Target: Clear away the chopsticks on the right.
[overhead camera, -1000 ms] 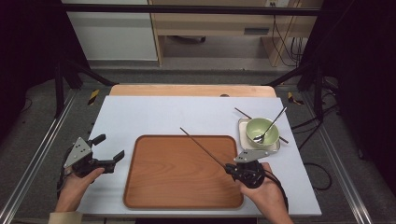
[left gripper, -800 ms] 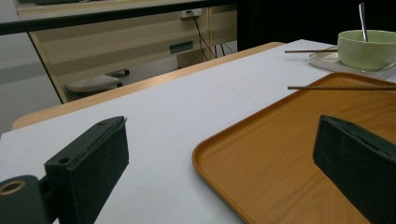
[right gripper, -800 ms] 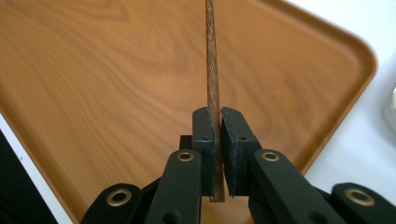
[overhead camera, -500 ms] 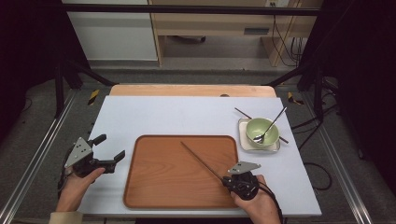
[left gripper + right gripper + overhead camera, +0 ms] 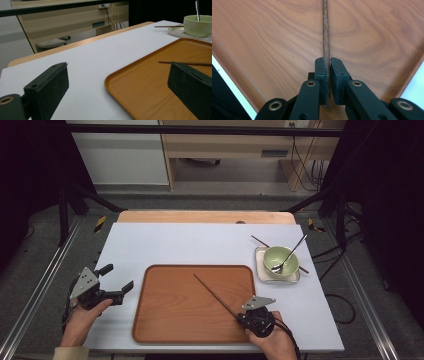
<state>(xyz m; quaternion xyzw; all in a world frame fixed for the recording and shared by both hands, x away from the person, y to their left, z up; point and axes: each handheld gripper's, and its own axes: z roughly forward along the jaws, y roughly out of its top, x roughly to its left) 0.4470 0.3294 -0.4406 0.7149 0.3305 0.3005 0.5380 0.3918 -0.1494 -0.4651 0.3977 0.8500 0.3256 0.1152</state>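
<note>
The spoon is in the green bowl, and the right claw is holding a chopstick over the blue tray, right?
Not quite: the tray is brown wood, not blue, as the high view shows. The spoon does sit in the green bowl, and the right claw holds the chopstick.

No readable text, label, brand, number or sign in any view. Surfaces plain: white bench top (image 5: pixel 200 245), brown wooden tray (image 5: pixel 170 310), pale green bowl (image 5: pixel 278 257), black tongs pads (image 5: pixel 322 70). Small plate on far cabinet (image 5: pixel 274 153) too blurred to read.
</note>
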